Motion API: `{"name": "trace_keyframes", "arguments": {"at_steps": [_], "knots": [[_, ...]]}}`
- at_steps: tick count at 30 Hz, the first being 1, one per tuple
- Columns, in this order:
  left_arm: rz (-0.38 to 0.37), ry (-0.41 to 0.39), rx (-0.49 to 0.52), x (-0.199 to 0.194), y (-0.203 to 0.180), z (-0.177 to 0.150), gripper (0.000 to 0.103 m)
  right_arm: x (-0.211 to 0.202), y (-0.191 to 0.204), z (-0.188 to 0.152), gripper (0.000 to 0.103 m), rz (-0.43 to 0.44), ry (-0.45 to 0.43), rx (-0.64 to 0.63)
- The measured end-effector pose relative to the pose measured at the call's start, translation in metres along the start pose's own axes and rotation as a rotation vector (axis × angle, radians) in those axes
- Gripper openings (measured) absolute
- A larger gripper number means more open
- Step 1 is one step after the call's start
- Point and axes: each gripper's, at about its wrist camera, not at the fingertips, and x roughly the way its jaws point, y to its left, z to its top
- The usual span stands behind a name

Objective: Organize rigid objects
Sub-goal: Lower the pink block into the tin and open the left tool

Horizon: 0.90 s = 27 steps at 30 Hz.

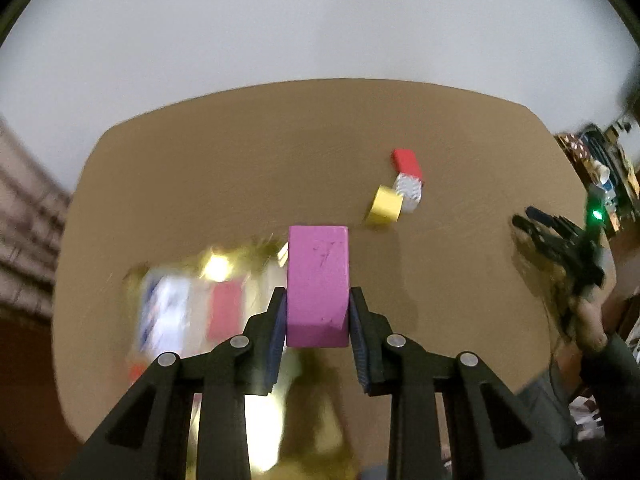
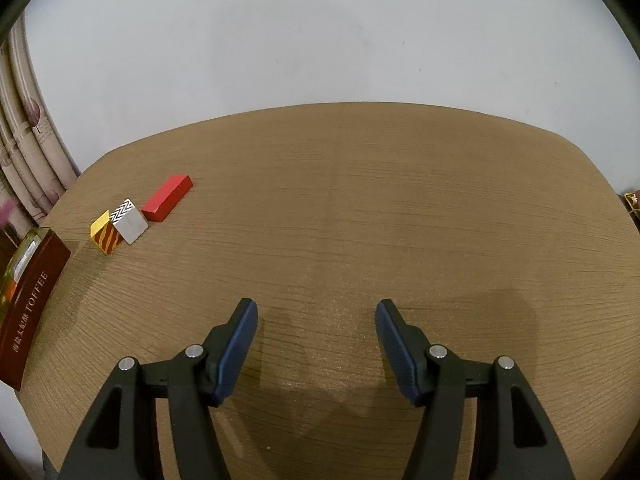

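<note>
Left gripper (image 1: 318, 300) jaws clamped on pink block (image 1: 317, 284), held above the table (image 1: 240, 152). Right gripper (image 2: 316, 312) jaws wide apart (nothing between them), low over the table. Yellow block (image 2: 105, 232), white zigzag block (image 2: 129, 221) touching; red block (image 2: 168, 197) just beside. Toffee box (image 2: 28, 300) at left edge.

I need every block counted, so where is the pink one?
In the left wrist view, the pink block is clamped between the left gripper fingers above the table, left of the yellow block.
</note>
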Motion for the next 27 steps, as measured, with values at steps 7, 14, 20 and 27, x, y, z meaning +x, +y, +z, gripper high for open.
{"name": "trace_keyframes", "arguments": {"at_steps": [7,14,20,27], "knots": [[0.083,0.097,-0.068,-0.011,0.065,-0.055,0.026,0.004,0.004,0.001,0.064,-0.011,0.009,-0.009],[0.148,0.153,-0.149,0.02,0.093,-0.081,0.026,0.01,0.01,0.002,0.066,-0.03,0.02,-0.031],[0.183,0.16,-0.193,0.034,0.099,-0.093,0.026,0.015,0.014,0.003,0.066,-0.046,0.027,-0.048],[0.285,0.175,-0.188,0.047,0.092,-0.101,0.03,0.019,0.015,0.005,0.067,-0.037,0.026,-0.048]]}}
